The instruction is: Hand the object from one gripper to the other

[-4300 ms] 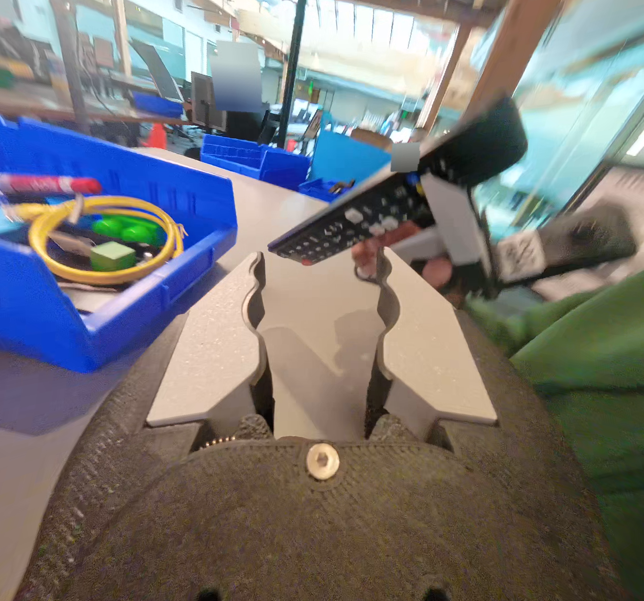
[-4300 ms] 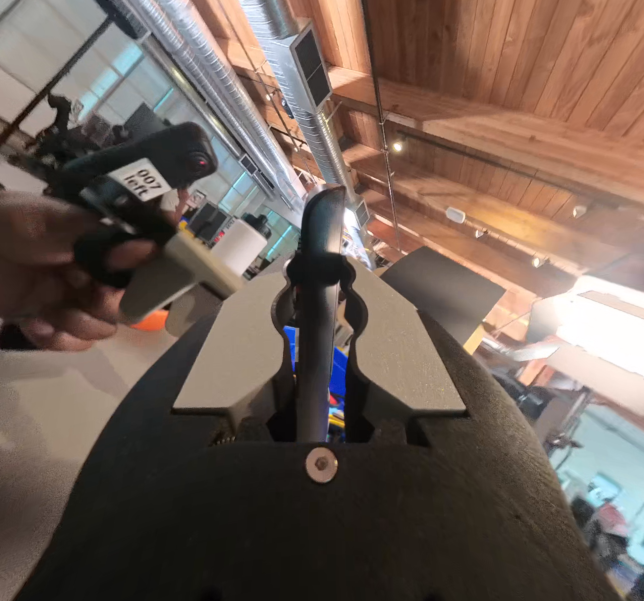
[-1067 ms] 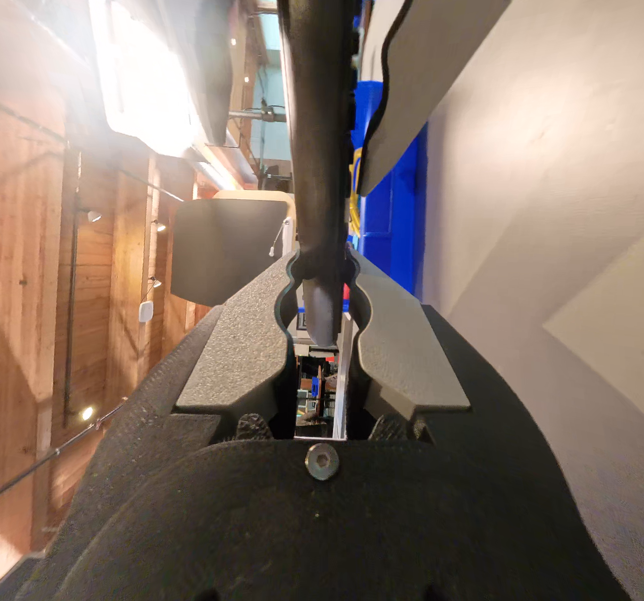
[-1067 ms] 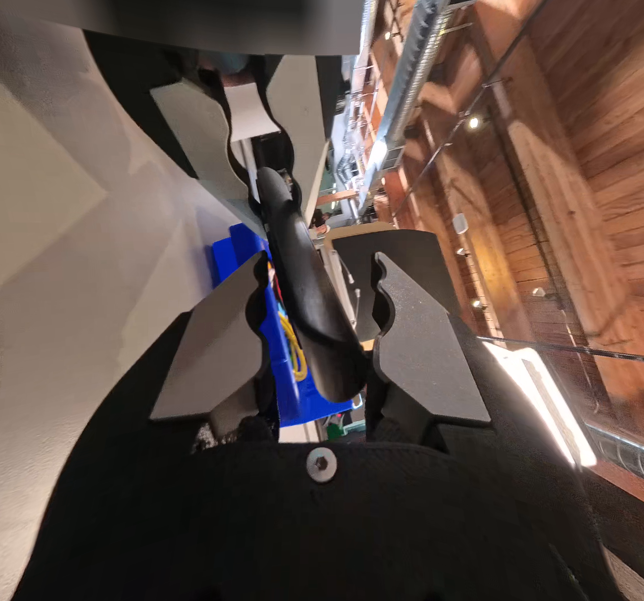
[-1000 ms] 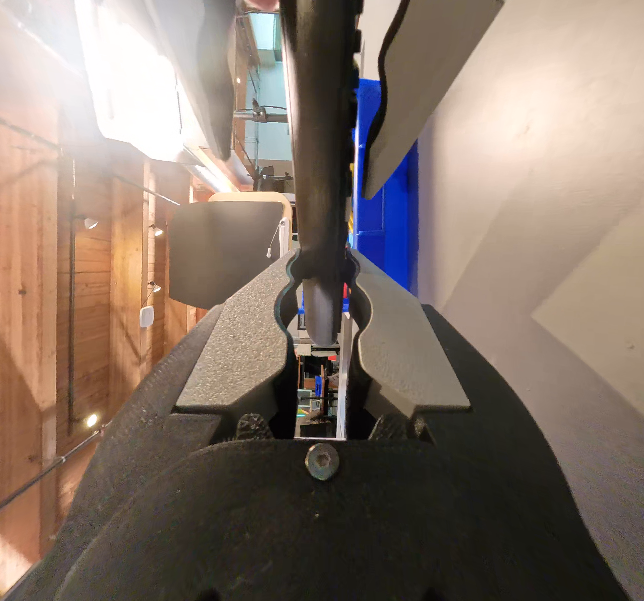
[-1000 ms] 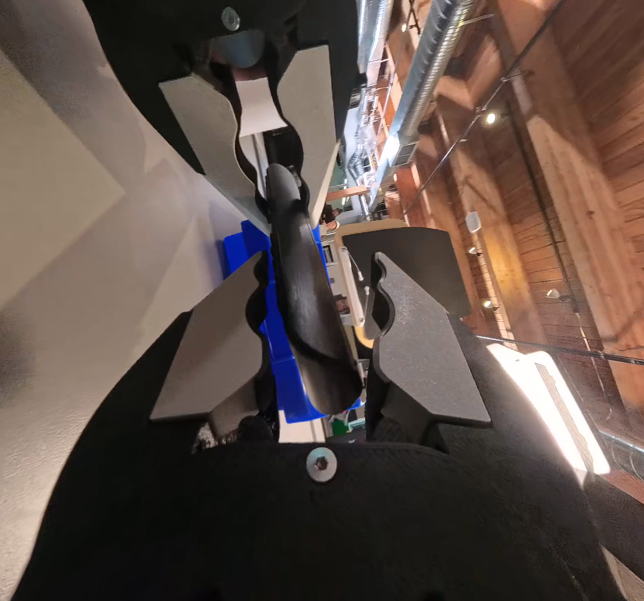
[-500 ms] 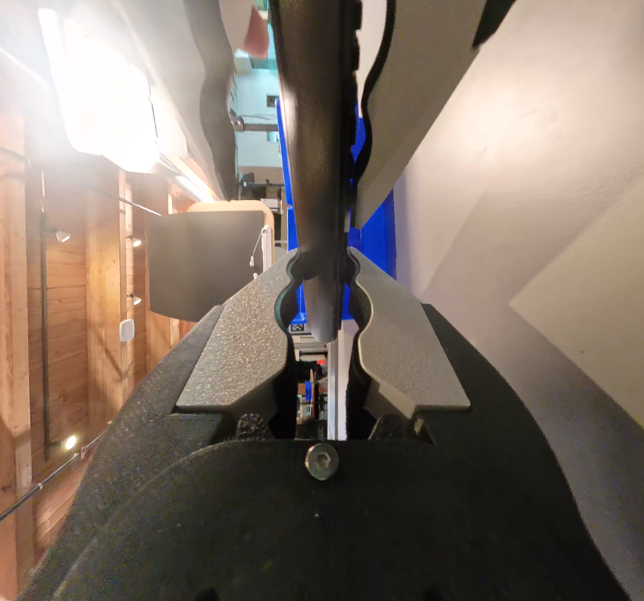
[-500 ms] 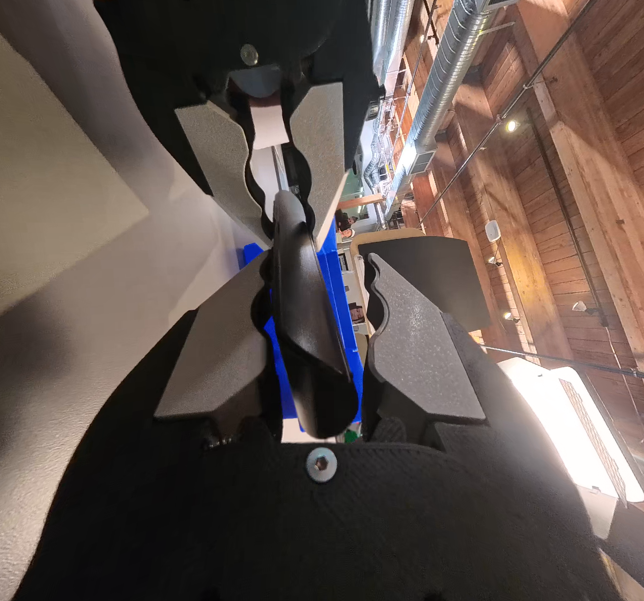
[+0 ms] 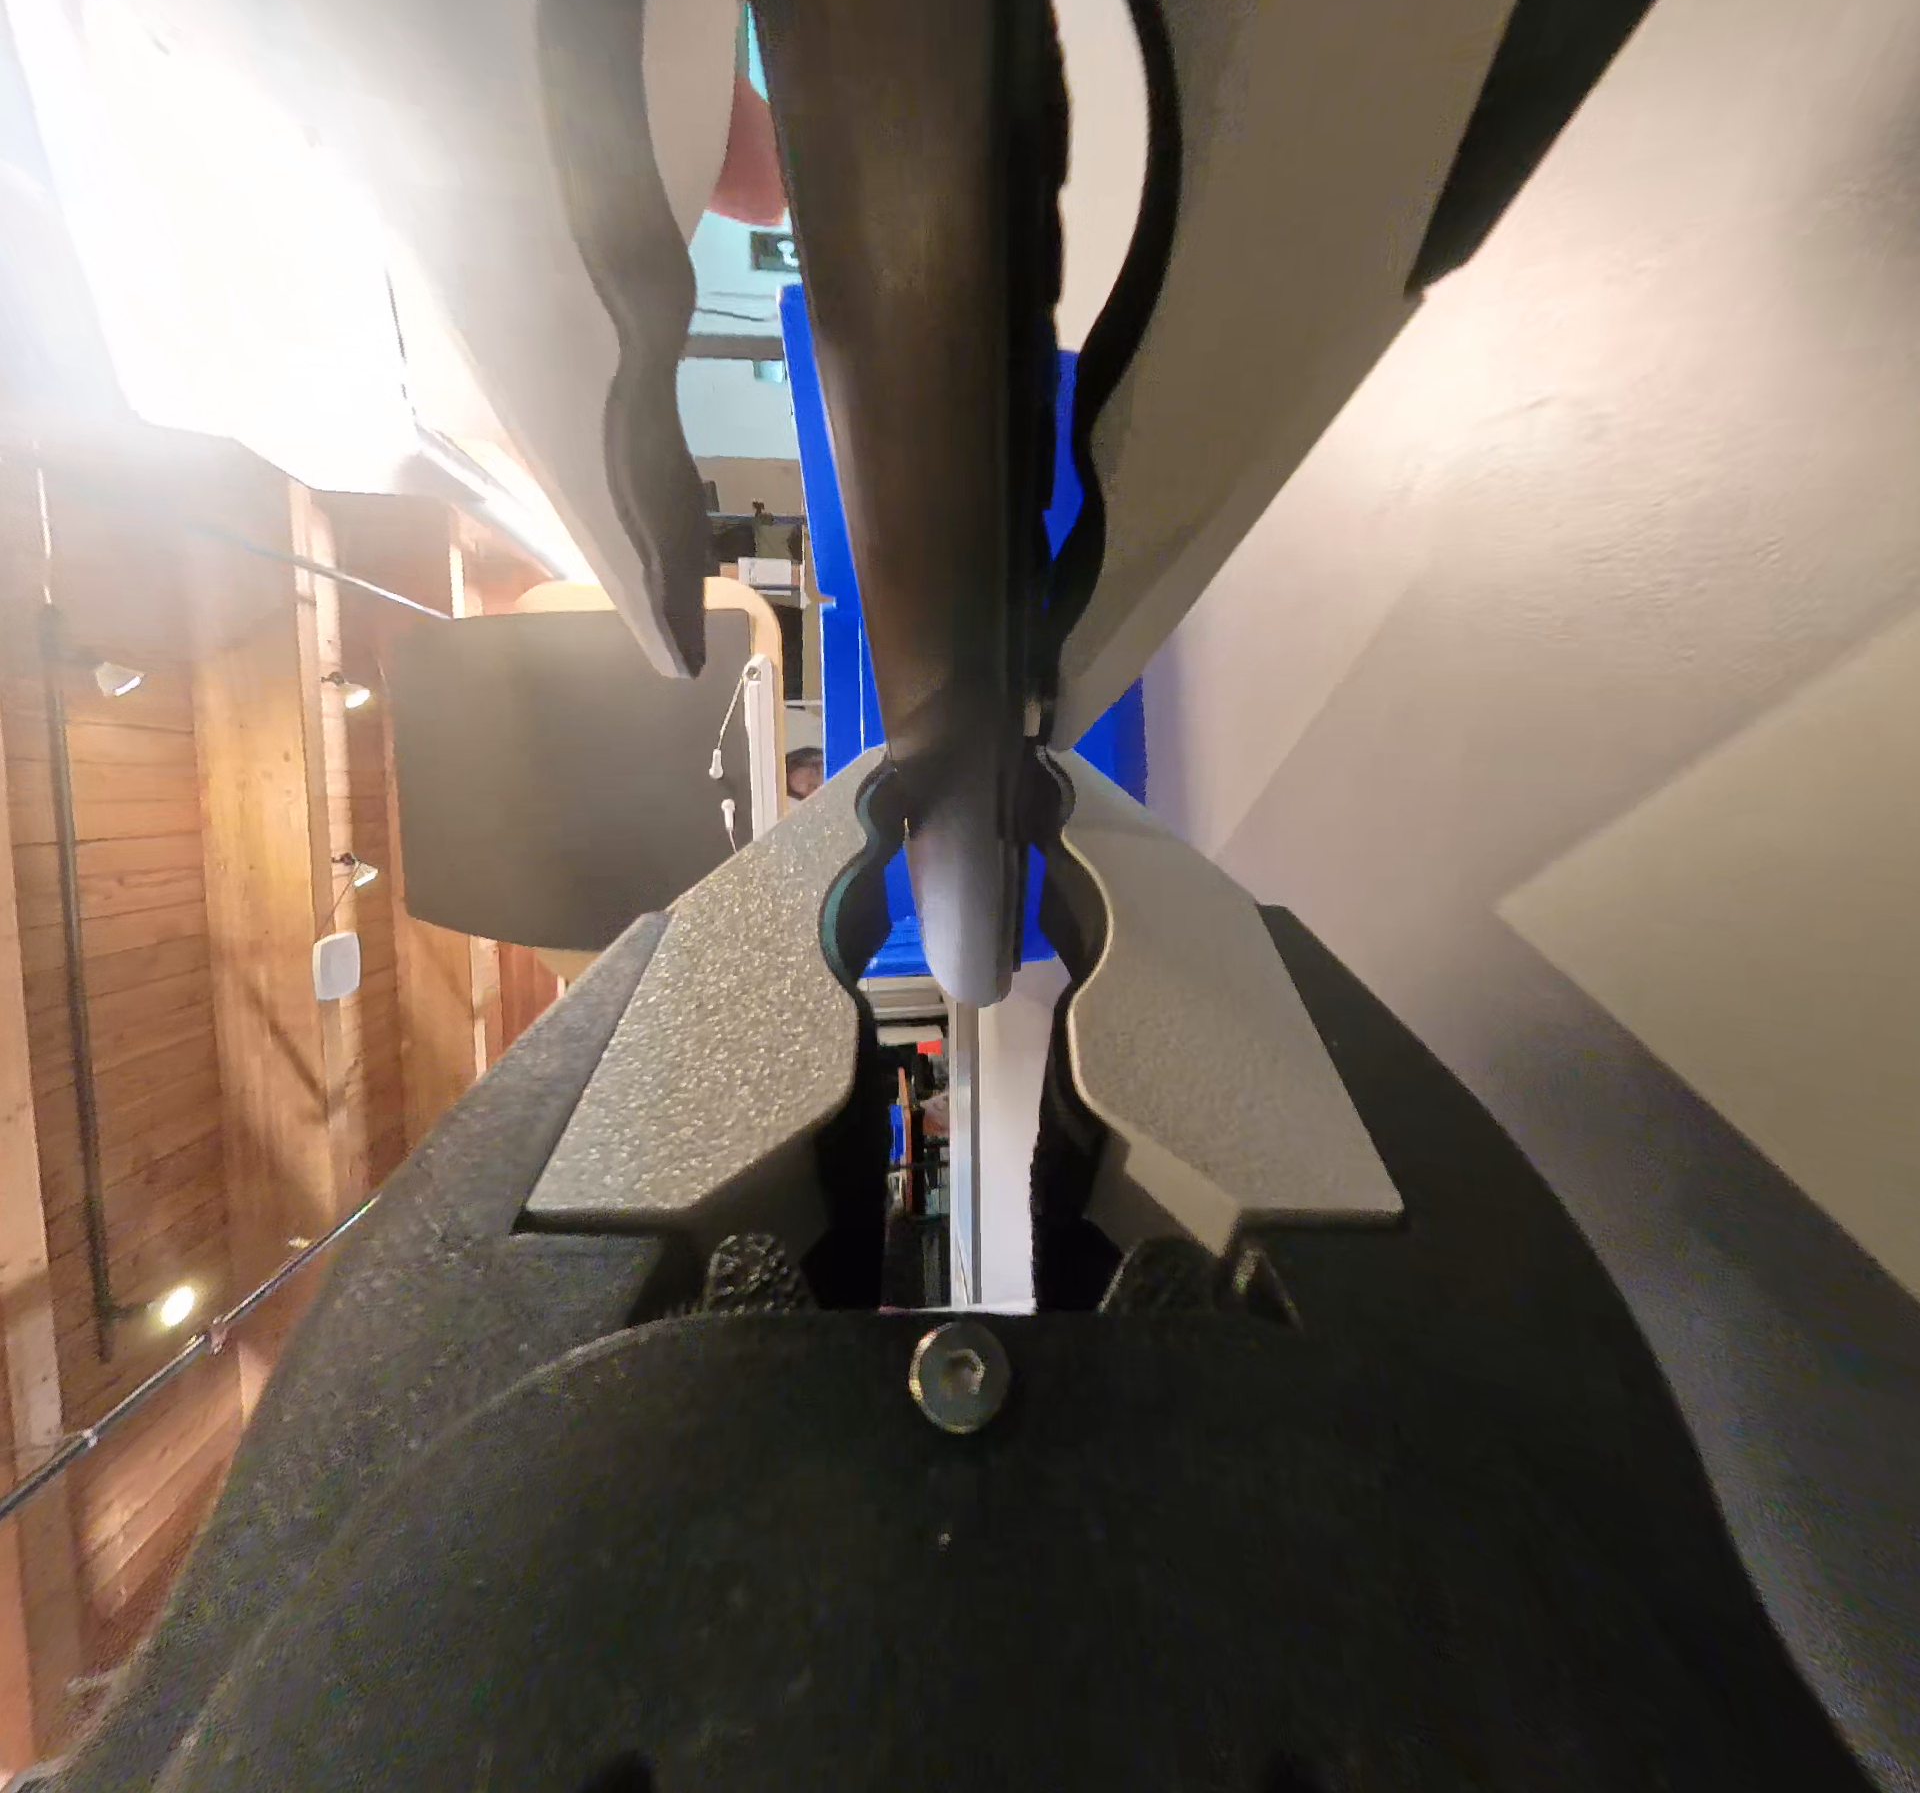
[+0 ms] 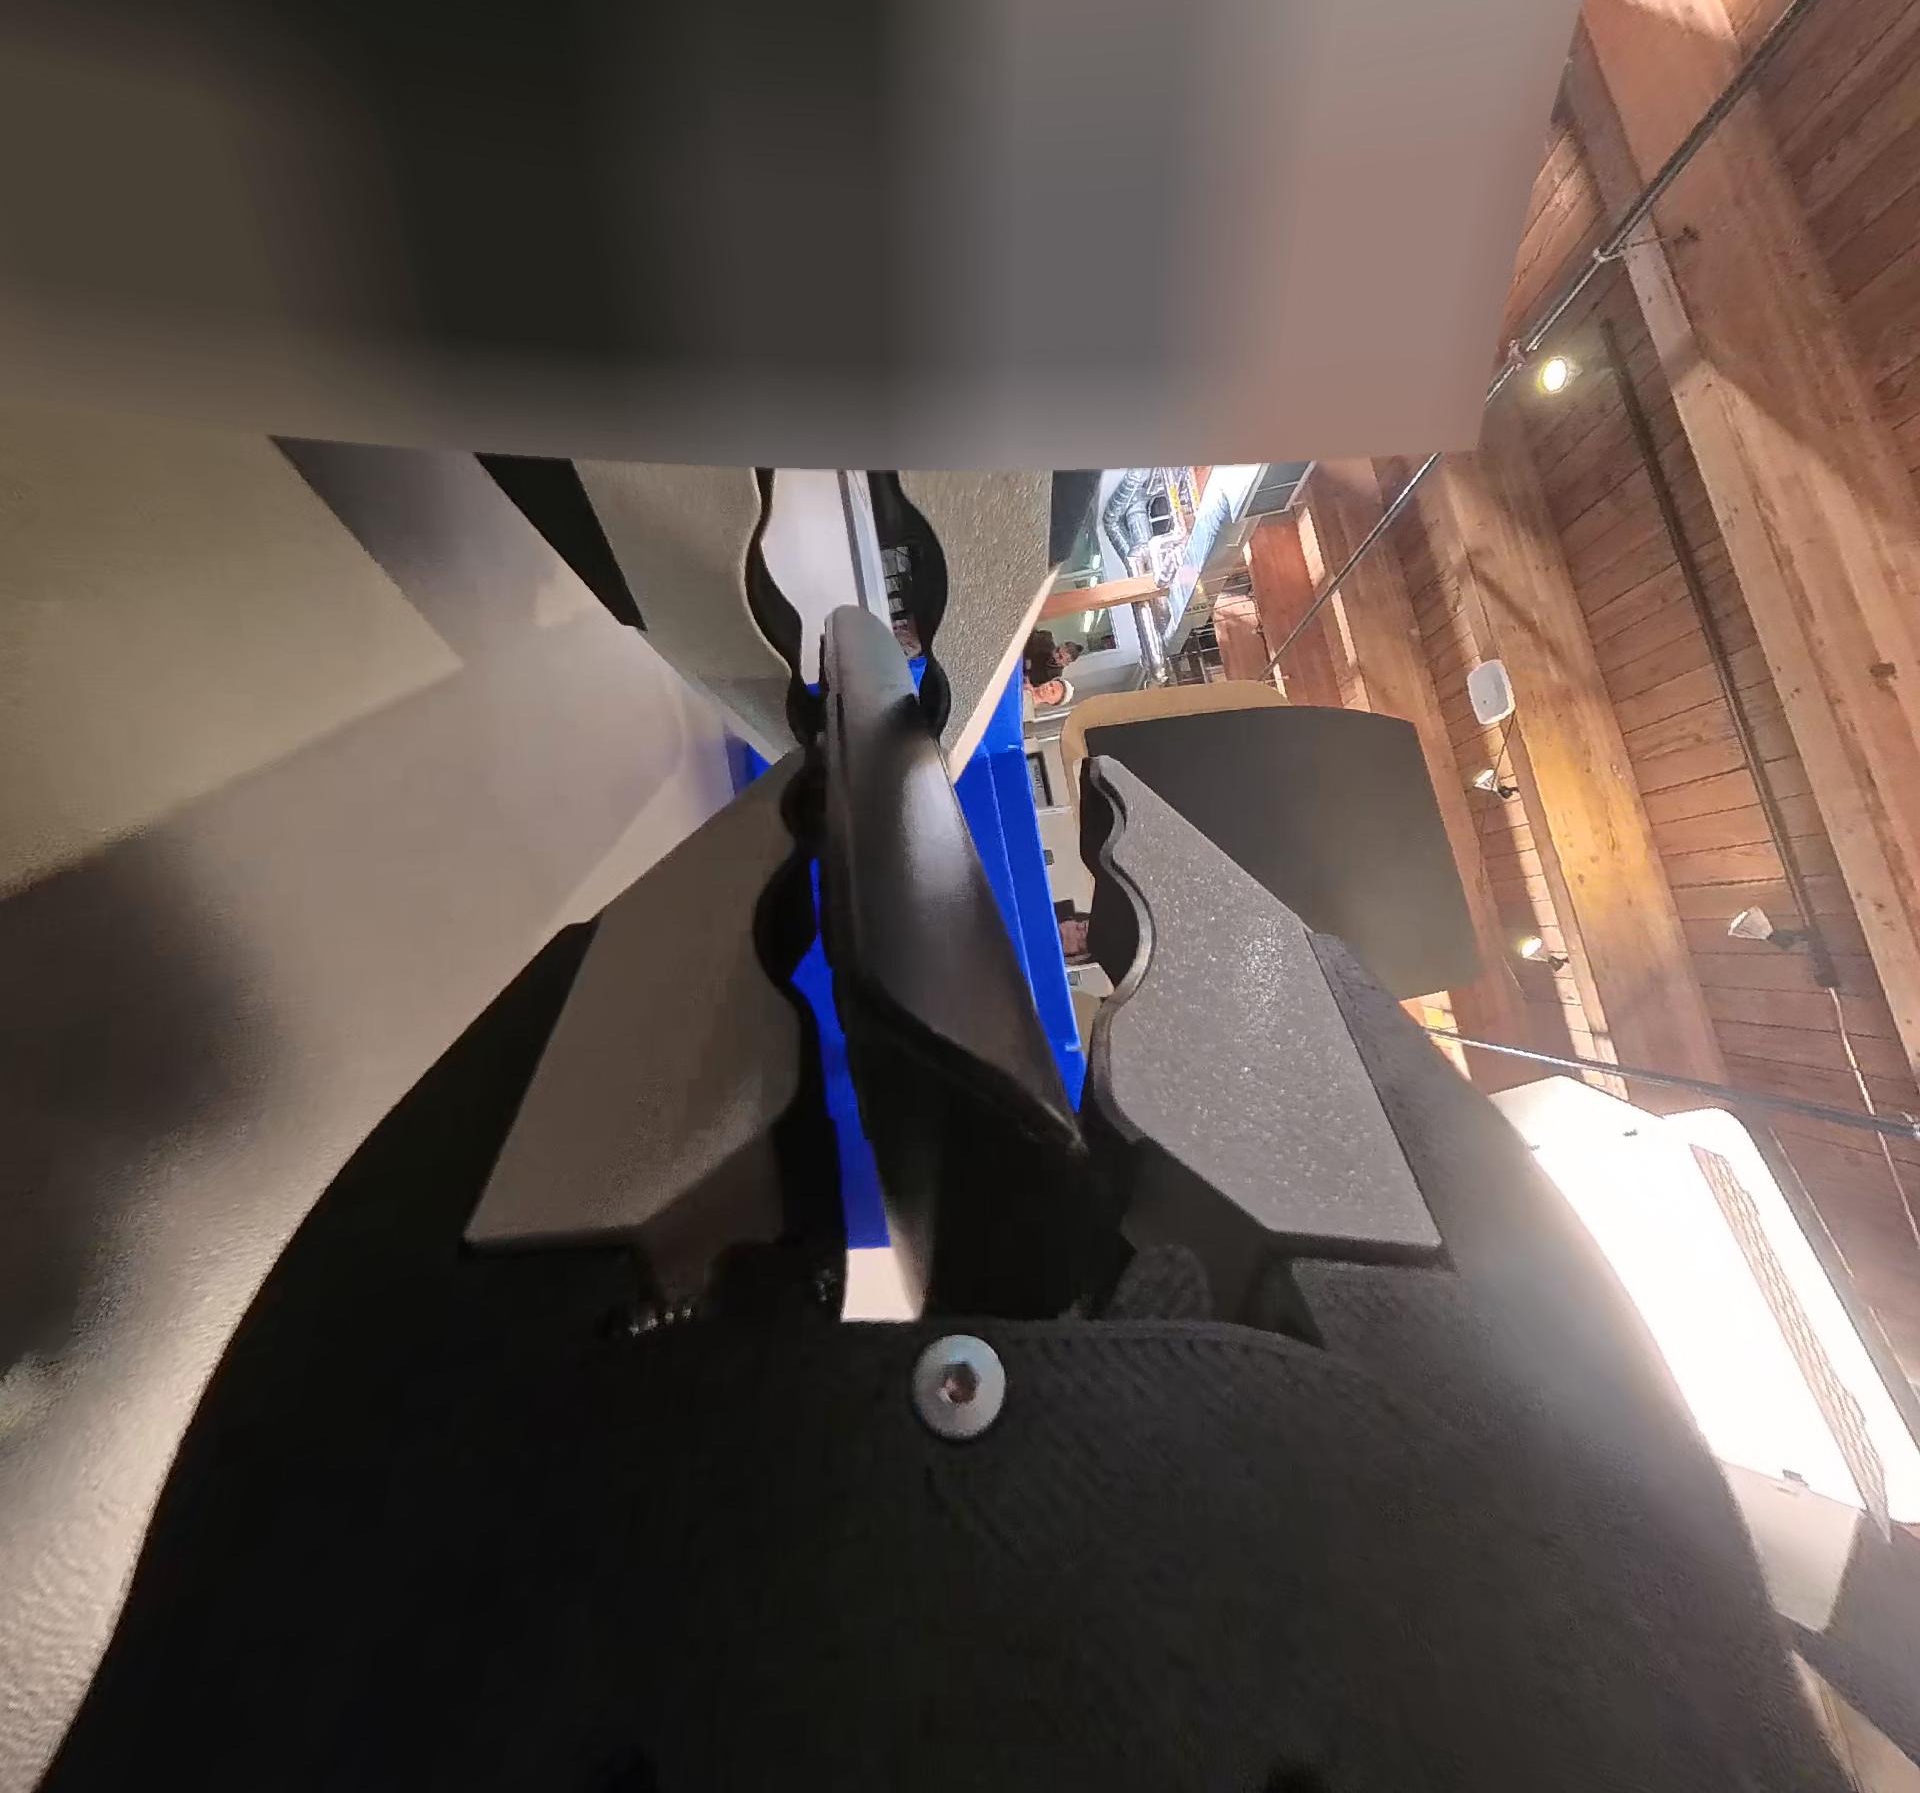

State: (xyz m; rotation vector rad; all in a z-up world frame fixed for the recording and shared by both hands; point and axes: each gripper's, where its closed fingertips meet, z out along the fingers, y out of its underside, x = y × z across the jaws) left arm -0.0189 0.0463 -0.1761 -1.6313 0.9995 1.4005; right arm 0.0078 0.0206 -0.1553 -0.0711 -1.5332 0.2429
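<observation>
Right gripper [image 10: 940, 787] has seemingly closed in.

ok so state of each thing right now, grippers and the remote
left gripper: shut on the remote's narrow end
right gripper: open, fingers either side of the remote; one may be touching it, the other is clear of it
remote: black, off the table, held edge-on by the left gripper alone
blue bin: behind the remote, mostly hidden, contents not visible
</observation>
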